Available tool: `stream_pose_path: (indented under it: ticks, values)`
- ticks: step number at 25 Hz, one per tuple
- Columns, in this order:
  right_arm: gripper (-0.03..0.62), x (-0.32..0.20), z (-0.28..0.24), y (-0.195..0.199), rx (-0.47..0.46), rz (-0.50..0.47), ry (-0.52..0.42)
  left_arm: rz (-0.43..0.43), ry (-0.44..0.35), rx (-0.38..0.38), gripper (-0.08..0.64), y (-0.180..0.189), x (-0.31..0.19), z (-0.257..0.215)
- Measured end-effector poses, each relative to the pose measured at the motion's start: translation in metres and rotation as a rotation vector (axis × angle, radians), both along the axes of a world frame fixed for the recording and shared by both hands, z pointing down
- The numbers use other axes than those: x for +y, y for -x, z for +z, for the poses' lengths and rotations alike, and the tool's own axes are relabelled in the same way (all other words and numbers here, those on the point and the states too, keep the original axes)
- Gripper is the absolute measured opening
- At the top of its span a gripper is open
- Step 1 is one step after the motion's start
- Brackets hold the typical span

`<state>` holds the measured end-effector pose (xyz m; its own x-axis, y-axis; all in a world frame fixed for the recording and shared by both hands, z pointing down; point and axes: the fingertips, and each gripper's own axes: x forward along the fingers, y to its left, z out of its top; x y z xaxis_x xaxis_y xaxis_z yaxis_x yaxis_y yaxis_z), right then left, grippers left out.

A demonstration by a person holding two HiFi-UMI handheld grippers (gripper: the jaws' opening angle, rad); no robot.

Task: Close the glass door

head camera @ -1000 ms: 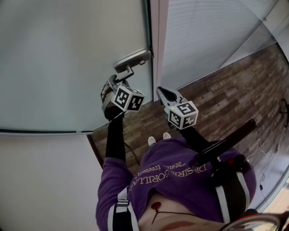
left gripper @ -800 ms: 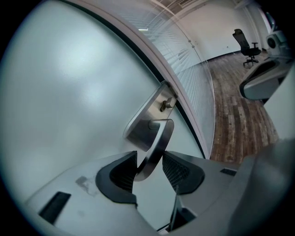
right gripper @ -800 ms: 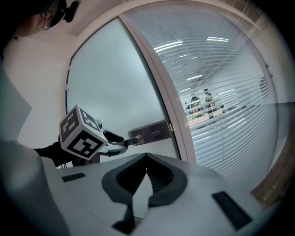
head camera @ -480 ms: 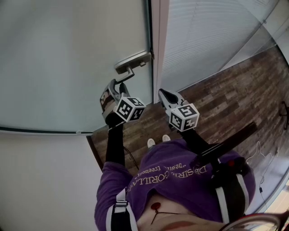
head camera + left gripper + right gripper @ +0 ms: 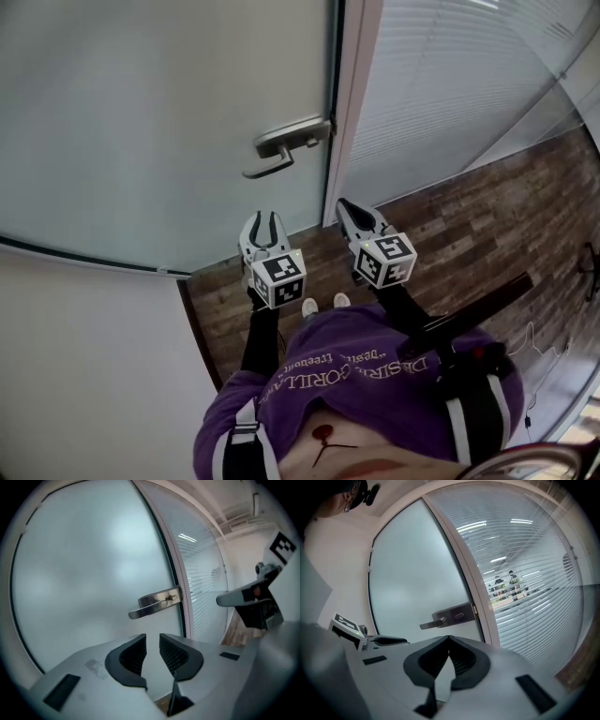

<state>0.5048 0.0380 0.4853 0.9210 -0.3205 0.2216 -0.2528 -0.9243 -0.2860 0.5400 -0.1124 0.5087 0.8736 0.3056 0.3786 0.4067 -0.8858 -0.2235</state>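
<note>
Head view: our glass door [image 5: 141, 112] sits against its frame [image 5: 349, 122].
Our left gripper [image 5: 266, 218] hangs below the handle [image 5: 286, 150], not touching; its jaws have just been closing, still apart, nothing inside. Our right gripper [image 5: 343, 203] is pressed together.

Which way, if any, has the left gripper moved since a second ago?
Yes. The left gripper has pulled back from the door handle, now clear below it in the head view; its tongs have just been closing, empty.

Floor: dark wood planks [image 5: 469, 216], worn and streaky.
Wall: plain white wall [image 5: 84, 375] on the left.
Window: glass partition [image 5: 441, 84] with horizontal blinds, beside a white frame post [image 5: 354, 103].
Light: strip lights [image 5: 471, 526] glinting through the blinds.
</note>
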Motion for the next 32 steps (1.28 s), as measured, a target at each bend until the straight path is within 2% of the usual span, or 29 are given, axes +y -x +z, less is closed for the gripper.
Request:
stream_pose_path:
  ticks: [2, 5, 7, 17, 32]
  values:
    - [-0.003, -0.003, -0.006, 0.001, 0.005, -0.003, 0.003, -0.052, 0.137, 0.002, 0.011, 0.013, -0.005, -0.008]
    - [-0.003, -0.002, -0.013, 0.0, 0.016, -0.001, 0.009, -0.098, 0.351, -0.027, 0.002, 0.025, -0.005, -0.015]
    - [-0.003, 0.0, -0.015, 0.0, 0.024, 0.004, 0.008, -0.105, 0.434, -0.045, 0.002, 0.028, -0.004, -0.013]
    - [-0.003, 0.012, -0.025, 0.0, 0.063, 0.042, 0.026, -0.086, 0.424, -0.011, 0.002, 0.022, 0.001, -0.03]
    - [-0.003, 0.008, -0.04, -0.006, 0.103, 0.027, 0.025, -0.098, 0.43, 0.015, 0.002, 0.017, -0.004, -0.038]
